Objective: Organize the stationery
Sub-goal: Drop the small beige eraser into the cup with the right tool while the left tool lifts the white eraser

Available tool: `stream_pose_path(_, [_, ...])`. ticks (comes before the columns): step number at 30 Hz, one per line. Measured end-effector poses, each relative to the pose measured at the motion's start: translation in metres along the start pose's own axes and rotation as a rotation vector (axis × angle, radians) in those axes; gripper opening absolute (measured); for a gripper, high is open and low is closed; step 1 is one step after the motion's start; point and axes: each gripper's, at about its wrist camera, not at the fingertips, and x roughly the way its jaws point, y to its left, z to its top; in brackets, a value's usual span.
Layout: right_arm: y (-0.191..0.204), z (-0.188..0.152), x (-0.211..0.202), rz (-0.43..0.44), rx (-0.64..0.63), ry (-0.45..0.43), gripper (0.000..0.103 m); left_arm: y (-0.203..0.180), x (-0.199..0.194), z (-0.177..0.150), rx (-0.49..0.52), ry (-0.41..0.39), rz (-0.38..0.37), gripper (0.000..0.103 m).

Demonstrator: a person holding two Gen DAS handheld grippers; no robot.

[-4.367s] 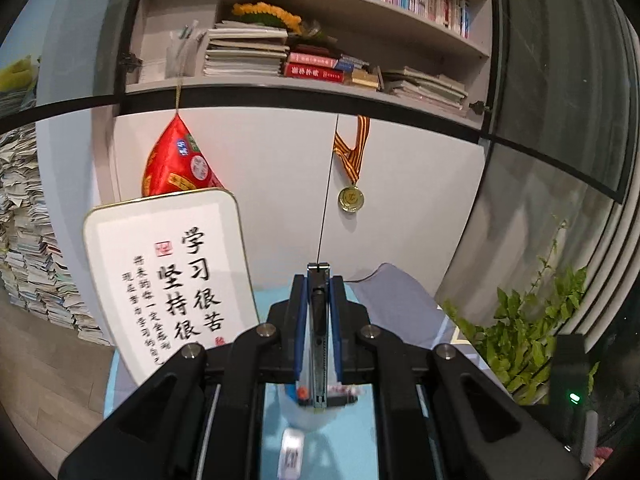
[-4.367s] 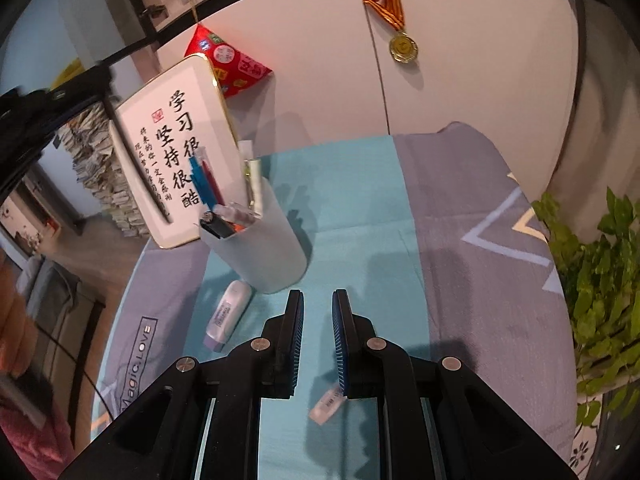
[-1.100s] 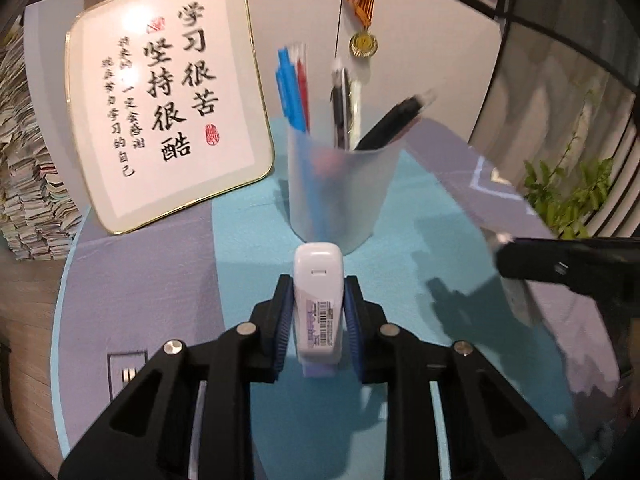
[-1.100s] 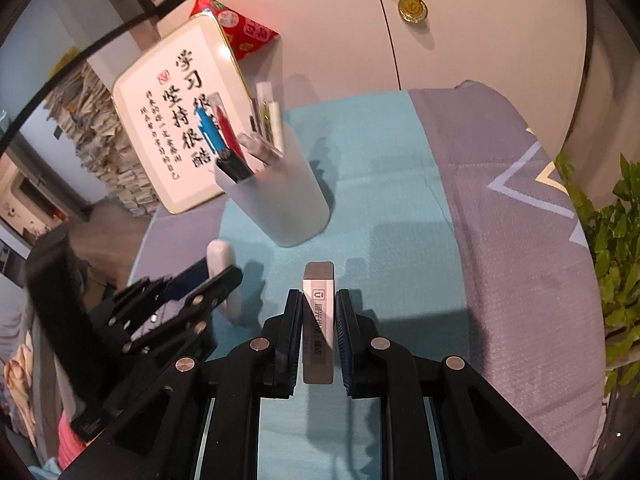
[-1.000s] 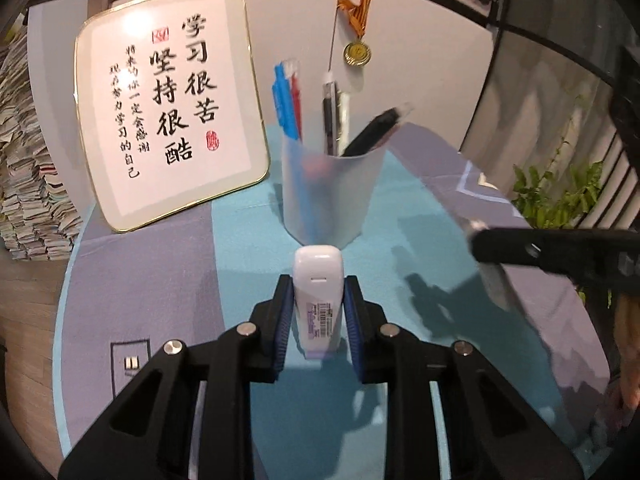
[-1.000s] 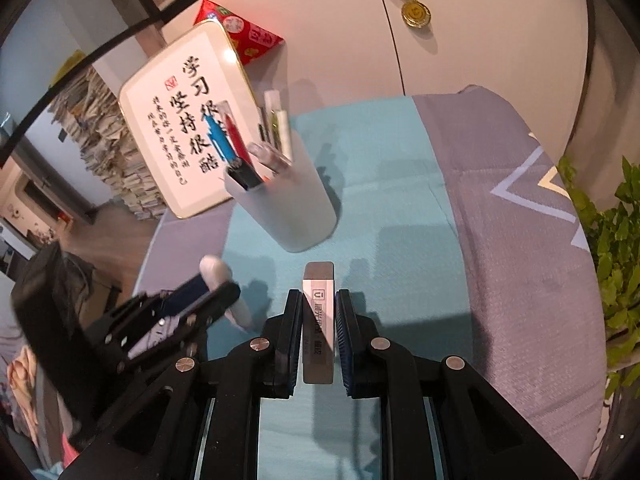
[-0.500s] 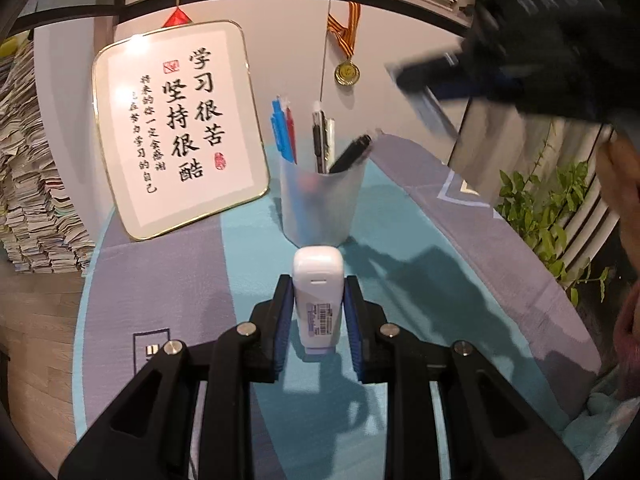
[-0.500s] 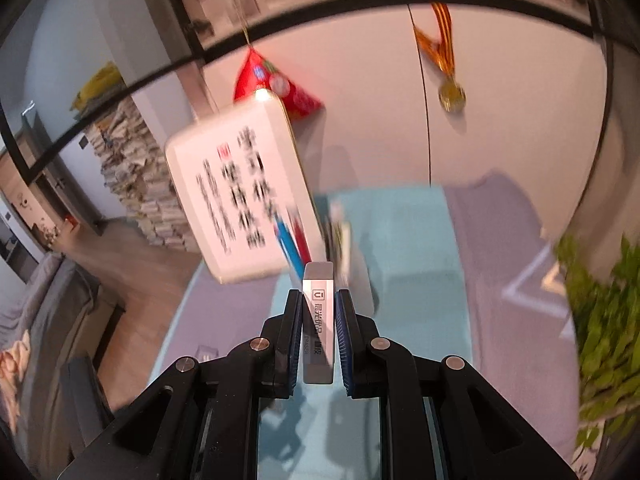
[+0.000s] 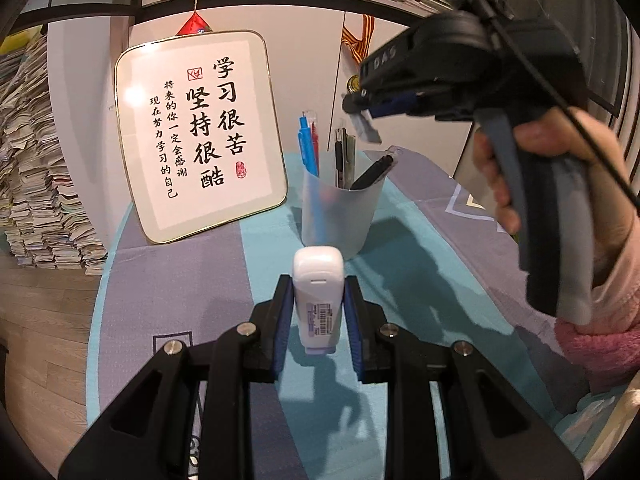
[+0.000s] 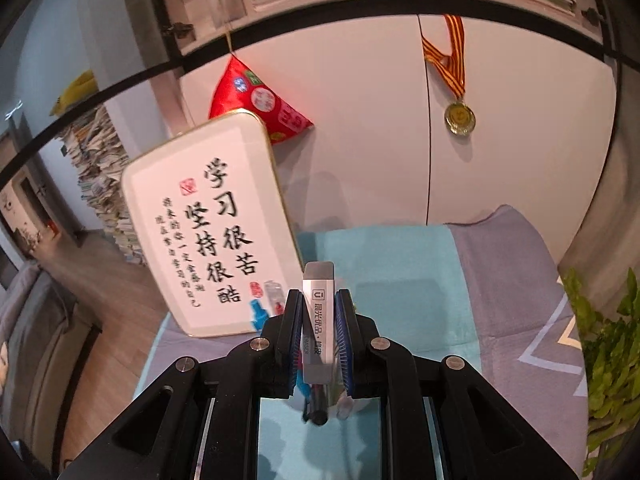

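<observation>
My left gripper (image 9: 319,300) is shut on a white correction tape (image 9: 319,292) and holds it above the table, in front of the translucent pen cup (image 9: 340,210). The cup holds blue and red pens, a black marker and several others. My right gripper (image 10: 318,320) is shut on a grey eraser (image 10: 318,316). In the left wrist view the right gripper (image 9: 362,114) hangs high above the cup with the eraser (image 9: 366,126) pointing down. In the right wrist view pens (image 10: 318,404) show below the jaws.
A framed calligraphy board (image 9: 200,132) leans on the white cabinet behind the cup. A medal (image 10: 459,118) and a red ornament (image 10: 260,100) hang on the cabinet. A teal and purple cloth (image 9: 420,280) covers the table. A green plant (image 10: 608,344) stands at the right.
My right gripper picked up the eraser and rose from the table to above the cup. My left gripper took the correction tape, lifted it and drew back a little from the cup.
</observation>
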Motion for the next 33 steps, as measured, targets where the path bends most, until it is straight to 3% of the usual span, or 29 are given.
stream_pose_path(15, [-0.011,-0.014,0.022,0.005,0.025,0.079,0.018,-0.001,0.004,0.003,-0.012,0.008,-0.008,0.023])
stream_pose_path(24, [-0.028,-0.028,-0.006,0.043,0.097,0.075,0.018,-0.002,-0.002,0.013,-0.027,-0.010,-0.019,0.023])
stream_pose_path(33, [-0.044,-0.056,-0.037,0.036,0.084,0.072,0.018,-0.010,-0.009,0.057,-0.025,-0.087,-0.045,0.024])
